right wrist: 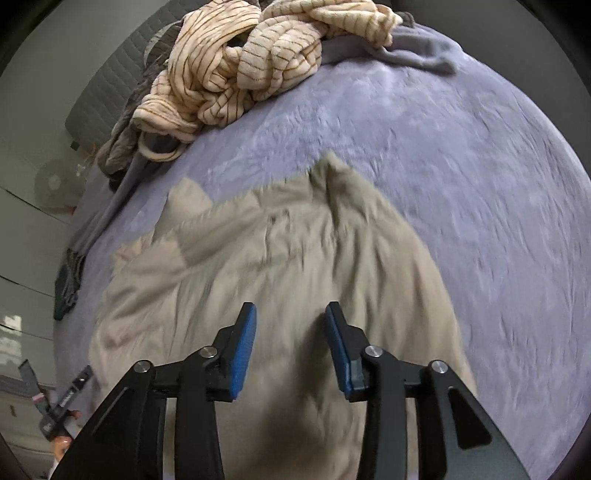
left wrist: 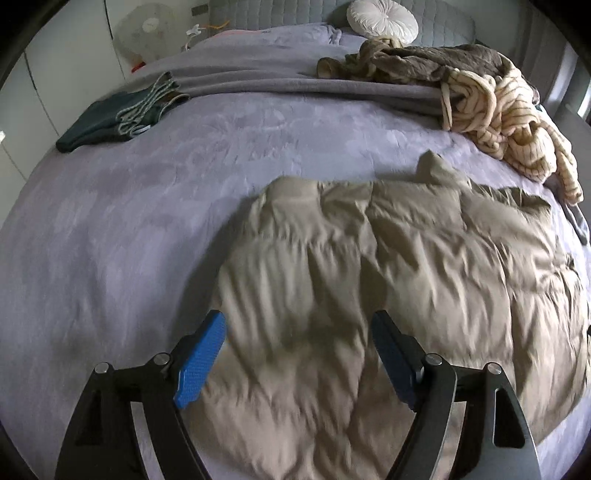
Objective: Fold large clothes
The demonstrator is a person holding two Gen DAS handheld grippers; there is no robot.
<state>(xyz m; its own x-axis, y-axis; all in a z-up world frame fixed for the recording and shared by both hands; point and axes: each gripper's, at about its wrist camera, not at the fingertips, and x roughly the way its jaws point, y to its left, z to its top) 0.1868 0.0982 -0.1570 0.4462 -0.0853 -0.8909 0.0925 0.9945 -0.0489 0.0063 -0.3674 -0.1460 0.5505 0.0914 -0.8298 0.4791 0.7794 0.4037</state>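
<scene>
A large beige quilted garment (left wrist: pixel 388 266) lies spread and wrinkled on the lilac bed cover (left wrist: pixel 147 206). My left gripper (left wrist: pixel 299 321) hovers above the garment's near left part, its blue pads wide apart with nothing between them. In the right wrist view the same beige garment (right wrist: pixel 280 258) runs from the middle to the bottom of the picture. Above it, my right gripper (right wrist: pixel 290 310) is open, and its blue fingers (right wrist: pixel 243 343) hold nothing. One corner of the garment (right wrist: pixel 332 166) sticks up at the far edge.
A cream striped fleece heap (left wrist: pixel 513 125) and a brown garment (left wrist: pixel 417 62) lie at the far right of the bed. A folded dark green pile (left wrist: pixel 107 122) sits far left. A round white cushion (left wrist: pixel 382 18) rests by the headboard. The other handheld gripper (right wrist: pixel 62 402) shows at bottom left.
</scene>
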